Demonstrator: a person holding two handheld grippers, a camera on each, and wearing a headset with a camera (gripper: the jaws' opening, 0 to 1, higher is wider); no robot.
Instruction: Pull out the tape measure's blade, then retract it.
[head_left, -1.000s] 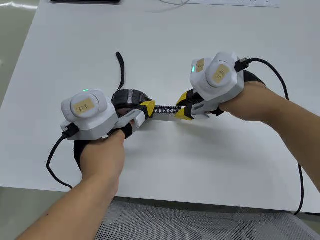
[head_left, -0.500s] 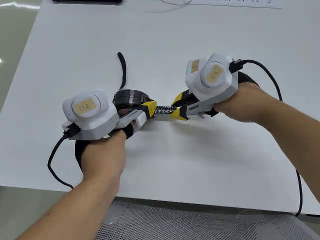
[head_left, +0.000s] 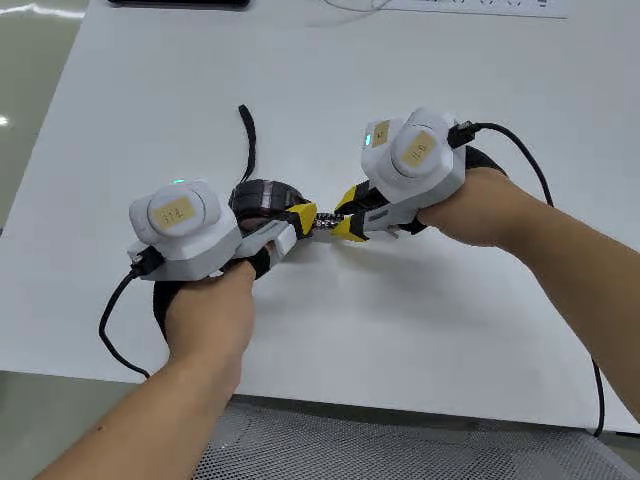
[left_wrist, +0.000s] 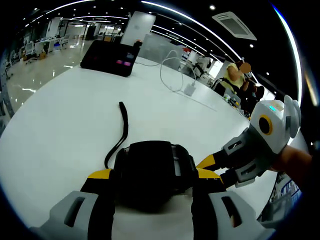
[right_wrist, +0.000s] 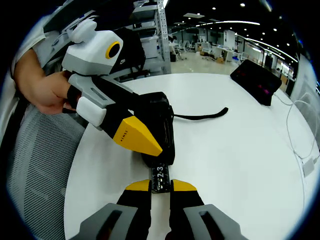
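Squarely clamped case (left_wrist: 150, 172), blade (right_wrist: 160, 175) between right jaws

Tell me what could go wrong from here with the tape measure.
1. The right gripper pinches the blade very near the tape measure; pushing closer could knock it into the left gripper.
2. If the right jaws slip, the short exposed blade may snap back.
3. The left gripper clamps the tape measure by its sides, so it might twist loose.

Head view looks down on the worktop (head_left: 400, 330) from its 6 o'clock edge, and both gripper views sit low and super close, left at 8 o'clock, right at 2, facing each other across the shared tape measure (head_left: 262, 196).
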